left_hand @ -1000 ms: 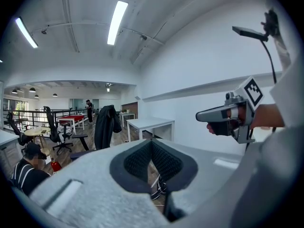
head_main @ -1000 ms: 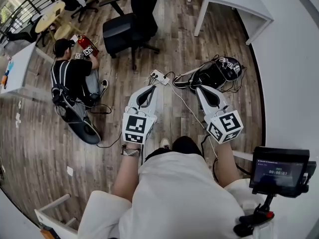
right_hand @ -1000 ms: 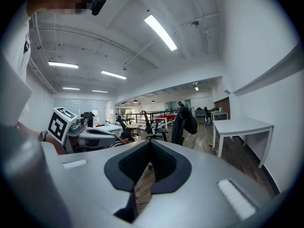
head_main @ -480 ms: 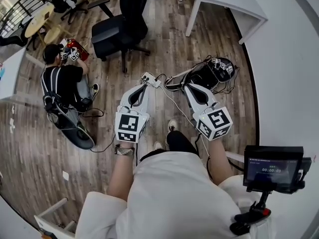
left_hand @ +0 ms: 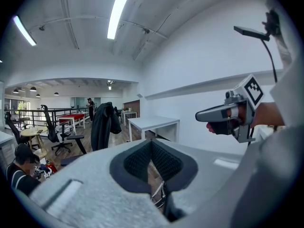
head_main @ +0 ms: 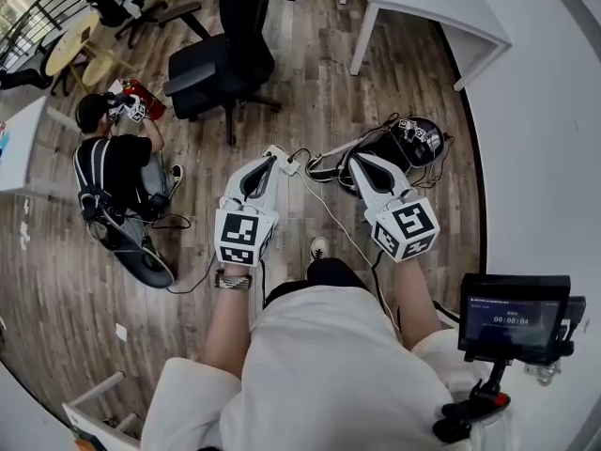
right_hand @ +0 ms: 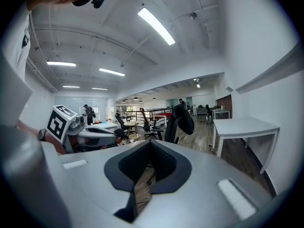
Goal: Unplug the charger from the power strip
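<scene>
Holding both out over the wood floor [head_main: 310,92]: left claw [head_main: 267,162] and right claw [head_main: 356,162] are each closed tight, nothing in them. White power strip [head_main: 282,157] lies on the floor right by the left claw's tip, cords [head_main: 326,210] trailing off it. The charger is too small to pick out.
</scene>
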Demonstrator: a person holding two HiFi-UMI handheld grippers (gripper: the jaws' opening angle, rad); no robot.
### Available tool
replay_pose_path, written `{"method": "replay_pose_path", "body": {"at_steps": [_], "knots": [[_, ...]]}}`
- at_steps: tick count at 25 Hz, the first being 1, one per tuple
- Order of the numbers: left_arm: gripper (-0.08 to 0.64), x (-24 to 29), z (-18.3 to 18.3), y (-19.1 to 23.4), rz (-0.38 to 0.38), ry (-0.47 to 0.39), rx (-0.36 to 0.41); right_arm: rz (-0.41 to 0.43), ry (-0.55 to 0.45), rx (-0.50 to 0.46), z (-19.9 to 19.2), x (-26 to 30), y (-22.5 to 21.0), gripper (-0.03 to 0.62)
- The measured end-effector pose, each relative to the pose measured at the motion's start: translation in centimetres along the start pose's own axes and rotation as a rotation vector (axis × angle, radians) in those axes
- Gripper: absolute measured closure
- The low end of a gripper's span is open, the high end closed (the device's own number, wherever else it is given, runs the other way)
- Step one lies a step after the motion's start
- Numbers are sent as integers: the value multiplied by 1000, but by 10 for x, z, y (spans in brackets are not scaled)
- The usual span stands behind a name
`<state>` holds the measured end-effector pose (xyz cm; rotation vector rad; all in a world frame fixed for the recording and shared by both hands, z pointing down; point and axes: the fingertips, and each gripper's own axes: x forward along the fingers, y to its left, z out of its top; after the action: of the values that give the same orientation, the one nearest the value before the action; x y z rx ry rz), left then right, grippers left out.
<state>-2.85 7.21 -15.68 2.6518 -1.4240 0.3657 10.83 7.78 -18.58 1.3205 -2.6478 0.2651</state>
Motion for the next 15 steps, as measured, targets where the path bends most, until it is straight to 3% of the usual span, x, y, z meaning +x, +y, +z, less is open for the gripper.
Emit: {"method": "replay_pose_path", "body": {"at_steps": [8,15], "knots": [[562,-9,-3,6,48,18,13,34,6,-8,-1,0,2,591],[562,49,-18,16,63,61,30,69,46,32,-21,30,-47,591]]}}
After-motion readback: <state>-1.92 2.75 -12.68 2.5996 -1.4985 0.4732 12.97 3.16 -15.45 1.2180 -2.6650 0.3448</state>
